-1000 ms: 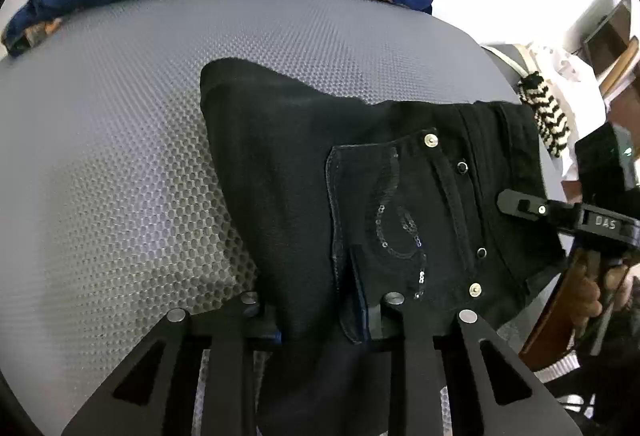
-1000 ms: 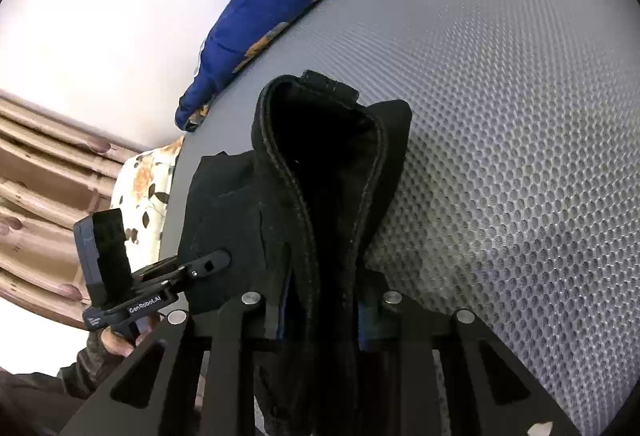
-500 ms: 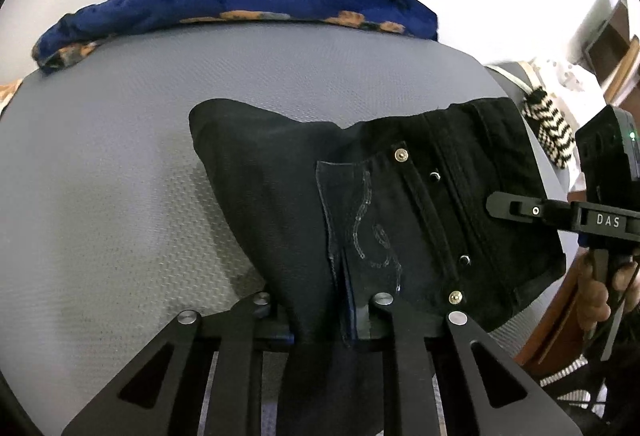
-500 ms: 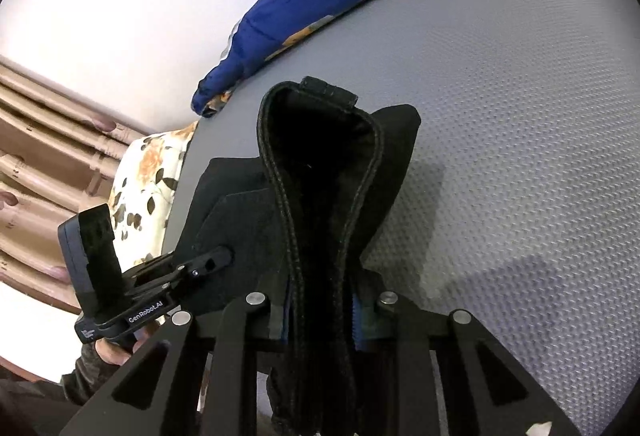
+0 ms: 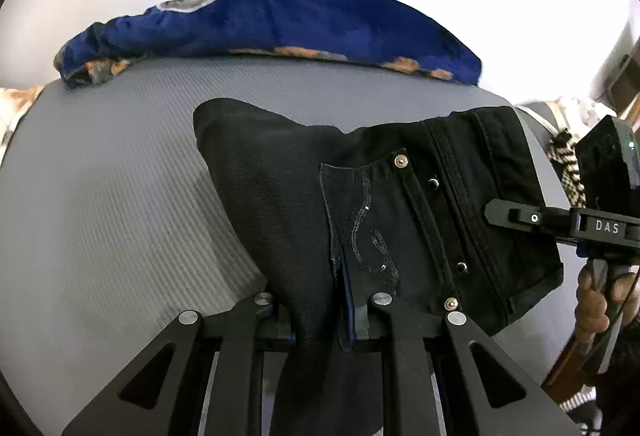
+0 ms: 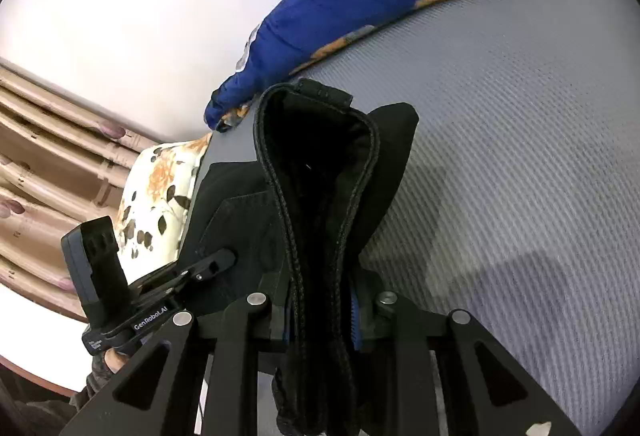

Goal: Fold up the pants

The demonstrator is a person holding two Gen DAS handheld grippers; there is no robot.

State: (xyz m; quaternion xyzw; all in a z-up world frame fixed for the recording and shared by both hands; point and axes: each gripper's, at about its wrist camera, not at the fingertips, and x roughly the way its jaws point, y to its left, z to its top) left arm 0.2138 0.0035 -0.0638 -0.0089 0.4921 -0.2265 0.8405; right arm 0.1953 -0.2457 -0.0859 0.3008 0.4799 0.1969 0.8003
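The black pants point(image 5: 280, 203) hang in a fold over the grey mesh surface point(image 5: 100, 215). Their back pocket point(image 5: 368, 220), with sequins and rivets, faces the left wrist camera. My left gripper point(image 5: 324, 320) is shut on the fabric at the pocket's edge. In the right wrist view the waistband point(image 6: 316, 171) loops upward from my right gripper point(image 6: 320, 320), which is shut on it. Each gripper also shows in the other's view: the right gripper point(image 5: 504, 213) at the waistband end, and the left gripper point(image 6: 224, 260) beside the pants. A hand point(image 5: 596, 304) holds the right one.
A blue blanket point(image 5: 280, 23) with orange print lies along the far edge of the grey surface. A floral pillow point(image 6: 160, 195) and a beige curtain point(image 6: 44, 163) are at the left side. A black-and-white striped cloth point(image 5: 568, 171) lies off the right edge.
Both grippers have pulled back and risen a little with the pants in them. The pants hang steeper, and more of the blue blanket and wall shows.
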